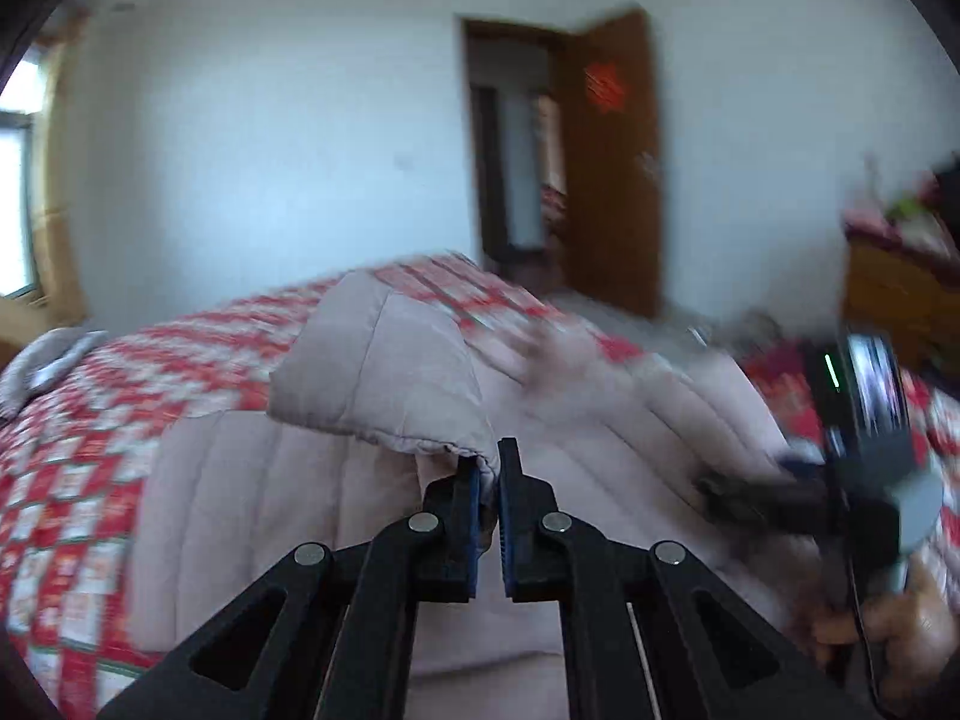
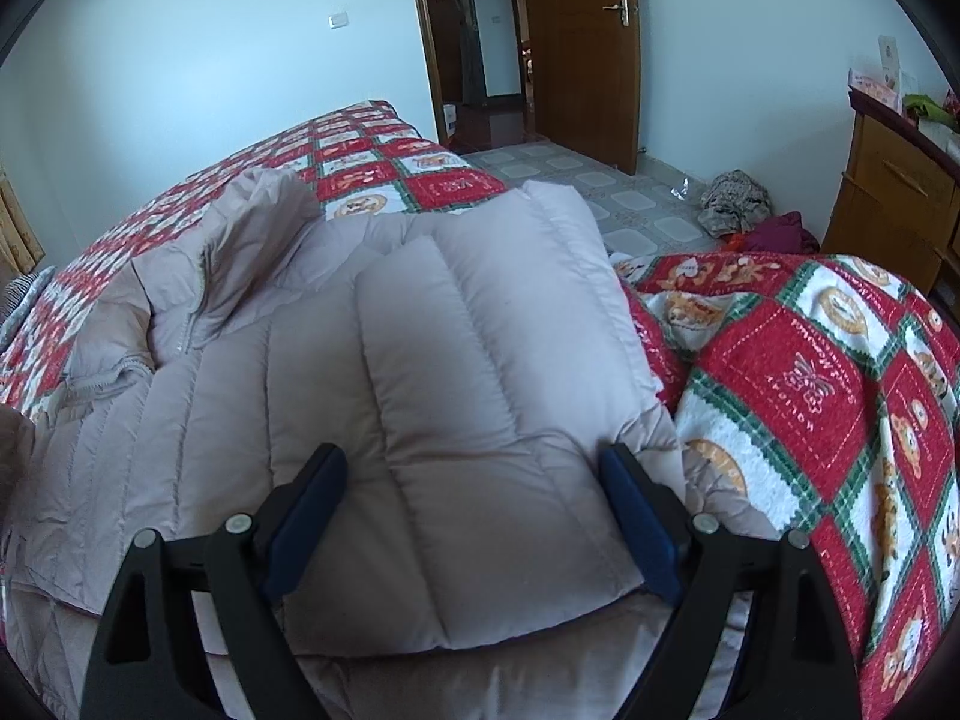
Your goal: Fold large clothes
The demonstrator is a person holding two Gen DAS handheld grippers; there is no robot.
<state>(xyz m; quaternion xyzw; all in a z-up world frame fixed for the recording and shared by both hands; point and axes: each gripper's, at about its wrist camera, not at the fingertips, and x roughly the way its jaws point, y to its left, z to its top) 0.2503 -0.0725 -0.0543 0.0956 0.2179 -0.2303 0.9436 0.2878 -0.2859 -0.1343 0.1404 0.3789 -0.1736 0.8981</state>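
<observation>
A large pale pink-grey quilted down coat (image 2: 372, 396) lies spread on a bed. In the left wrist view my left gripper (image 1: 489, 468) is shut on the cuff of the coat's sleeve (image 1: 390, 372) and holds it lifted above the coat body (image 1: 270, 480). The view is blurred. My right gripper (image 2: 474, 474) is open, its blue-padded fingers (image 2: 312, 510) straddling a folded-over quilted panel of the coat without pinching it. The right gripper also shows at the right of the left wrist view (image 1: 864, 468), blurred, held by a hand.
The bed carries a red, white and green patterned blanket (image 2: 840, 372), bunched up at the right. A brown open door (image 2: 582, 48) and tiled floor (image 2: 630, 204) lie beyond, with a heap of clothes (image 2: 738, 204) on the floor. A wooden dresser (image 2: 888, 198) stands at the right.
</observation>
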